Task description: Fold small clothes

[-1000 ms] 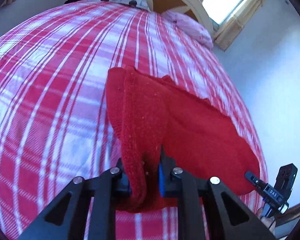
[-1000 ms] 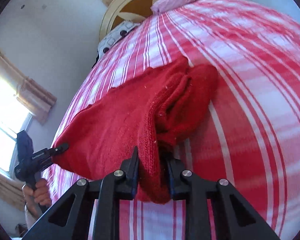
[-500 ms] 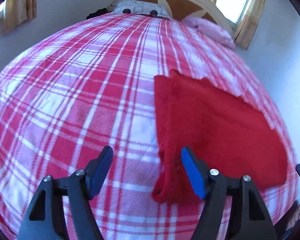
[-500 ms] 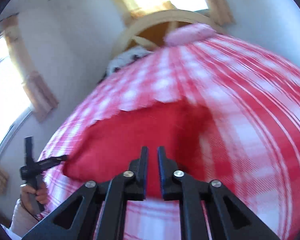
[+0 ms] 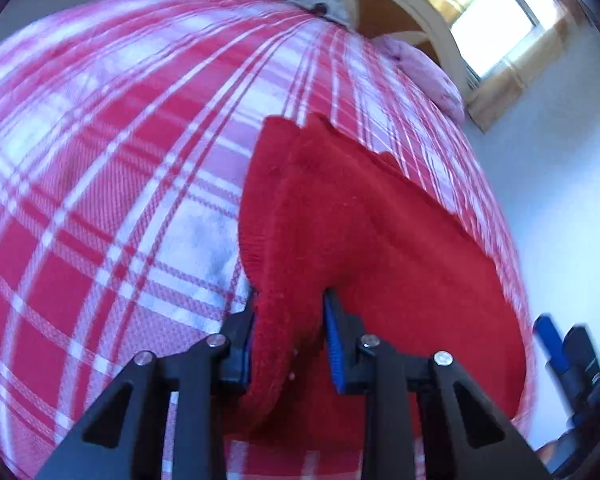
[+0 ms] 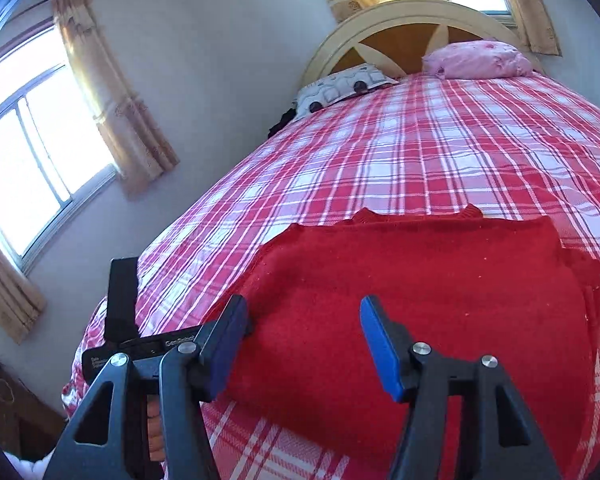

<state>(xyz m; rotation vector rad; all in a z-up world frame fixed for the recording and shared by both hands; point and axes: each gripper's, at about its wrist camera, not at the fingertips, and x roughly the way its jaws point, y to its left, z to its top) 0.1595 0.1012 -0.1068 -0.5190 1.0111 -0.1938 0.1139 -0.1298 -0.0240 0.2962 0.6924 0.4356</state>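
The red knit lies flat on the plaid bed, toward its 6 o'clock edge. The left gripper is closing on a bunched fold at the knit's 9 o'clock corner, while the right gripper is opening, empty, above the cloth. It looks soft, thick, light and limp, likely to sag, so take it by doubled edges or corners.

Right claw opening — apparently empty — above red knit on bedspread.
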